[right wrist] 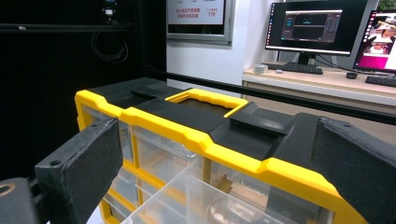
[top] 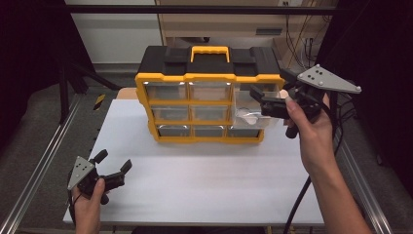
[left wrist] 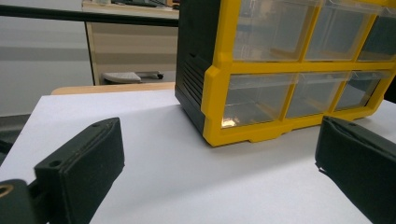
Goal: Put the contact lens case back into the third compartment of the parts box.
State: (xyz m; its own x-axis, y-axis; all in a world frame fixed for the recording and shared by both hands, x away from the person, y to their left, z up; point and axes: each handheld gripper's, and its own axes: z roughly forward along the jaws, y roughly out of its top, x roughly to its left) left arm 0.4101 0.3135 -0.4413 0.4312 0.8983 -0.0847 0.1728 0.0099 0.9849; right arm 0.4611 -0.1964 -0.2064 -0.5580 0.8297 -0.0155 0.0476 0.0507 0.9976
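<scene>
Organizer box (top: 209, 100), yellow/black, stands upright at back-centre of white bench (top: 204, 180). Clear drawer (top: 251, 117), R column, pulled partway out. R gripper (top: 265, 100) up at that drawer, fingers released, spread wide, nothing held. L gripper (top: 113, 166) low at front-L bench corner, well apart from box, fingers released.

The right gripper (top: 260, 100) covers part of the pulled-out clear drawer (top: 253, 117) at the right of the yellow-and-black organizer (top: 209, 75), whose contents are too faint to identify. In the left gripper view, the organizer's top and right side are cut off by the frame.
</scene>
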